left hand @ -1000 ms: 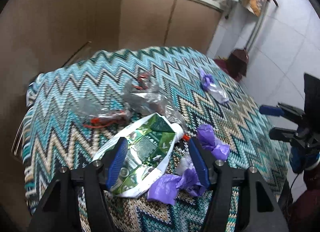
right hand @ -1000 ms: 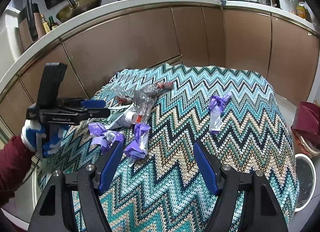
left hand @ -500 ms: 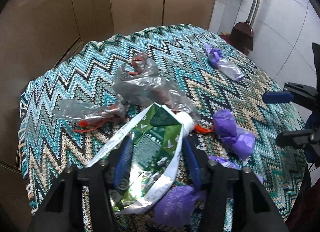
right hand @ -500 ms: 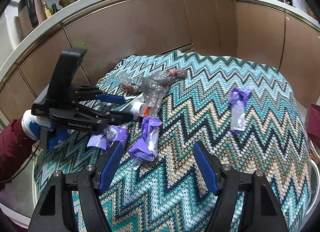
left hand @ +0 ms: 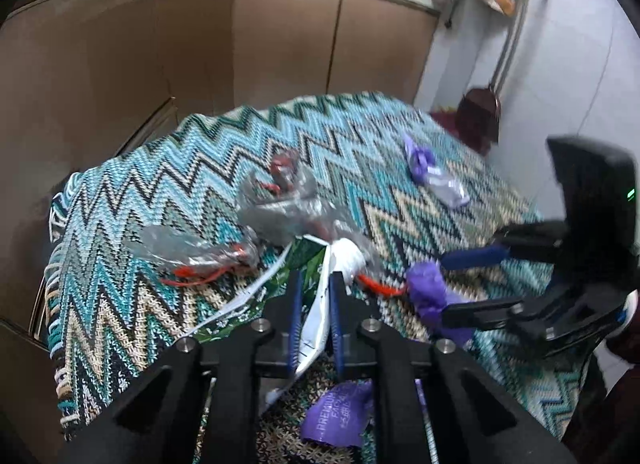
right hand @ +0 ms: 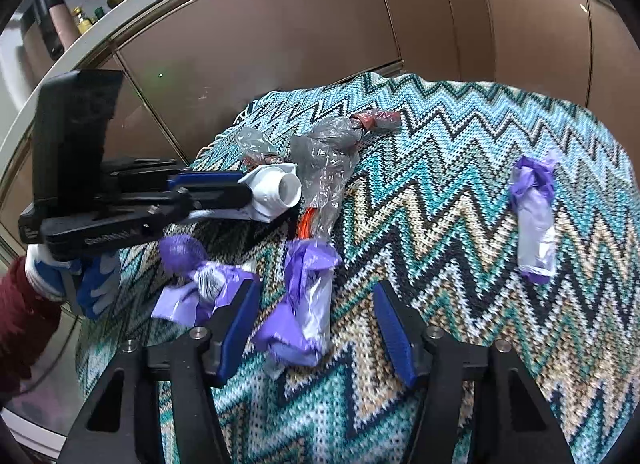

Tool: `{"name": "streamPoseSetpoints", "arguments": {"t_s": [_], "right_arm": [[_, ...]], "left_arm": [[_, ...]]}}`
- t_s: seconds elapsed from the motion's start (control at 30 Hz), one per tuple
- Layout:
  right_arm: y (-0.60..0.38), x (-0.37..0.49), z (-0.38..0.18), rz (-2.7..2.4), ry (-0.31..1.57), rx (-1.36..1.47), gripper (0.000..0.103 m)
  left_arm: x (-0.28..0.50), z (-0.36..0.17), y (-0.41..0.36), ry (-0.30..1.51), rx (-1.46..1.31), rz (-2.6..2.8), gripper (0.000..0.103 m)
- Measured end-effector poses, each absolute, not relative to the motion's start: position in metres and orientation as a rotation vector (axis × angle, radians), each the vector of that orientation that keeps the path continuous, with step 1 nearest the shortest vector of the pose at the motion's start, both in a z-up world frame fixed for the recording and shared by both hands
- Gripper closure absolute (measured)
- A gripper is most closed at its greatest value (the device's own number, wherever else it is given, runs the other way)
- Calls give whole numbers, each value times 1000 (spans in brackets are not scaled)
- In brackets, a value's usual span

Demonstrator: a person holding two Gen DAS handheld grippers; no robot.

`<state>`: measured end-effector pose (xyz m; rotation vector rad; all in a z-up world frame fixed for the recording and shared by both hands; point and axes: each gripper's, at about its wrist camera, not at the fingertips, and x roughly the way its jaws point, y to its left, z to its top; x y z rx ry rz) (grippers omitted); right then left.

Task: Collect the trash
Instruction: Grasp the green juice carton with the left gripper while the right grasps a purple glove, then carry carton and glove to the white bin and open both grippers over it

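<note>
Left gripper pinches the flattened green carton.
Right gripper hangs with fingers spread wide around a purple wrapper on the zigzag-clothed table.

The tabletop is covered in a coarse, matt knitted cloth with a rough zigzag weave, while the cabinet fronts behind look smooth with a soft brown sheen and polished metal trim. On the cloth lie crinkled clear plastic wrappers, glossy and creased, purple wrappers of shiny foil-like film, and a green printed pouch with a smooth white plastic spout. The fingers carry ribbed blue pads on matt black plastic.
</note>
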<state>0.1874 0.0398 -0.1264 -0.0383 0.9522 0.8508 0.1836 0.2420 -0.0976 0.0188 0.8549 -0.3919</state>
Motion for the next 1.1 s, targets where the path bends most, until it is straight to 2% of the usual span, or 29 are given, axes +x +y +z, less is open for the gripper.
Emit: {"name": "streamPoseSetpoints", "arguments": {"t_s": [0.17,0.27,0.43,1.1], "right_arm": [[49,199,-140,841,1002,-34,60],[52,198,-138,859,992,-27,75],[48,188,-130,851,964,-33,82],[-32,114,-58,808,800,44,87]], "left_arm": [[179,-91,255,831,-59,-369,92],[173,-87,261,816,-104,-356,93],[159,-71,274,761,-193,-353,93],[72,26,241,564,-222,-374,93]]}}
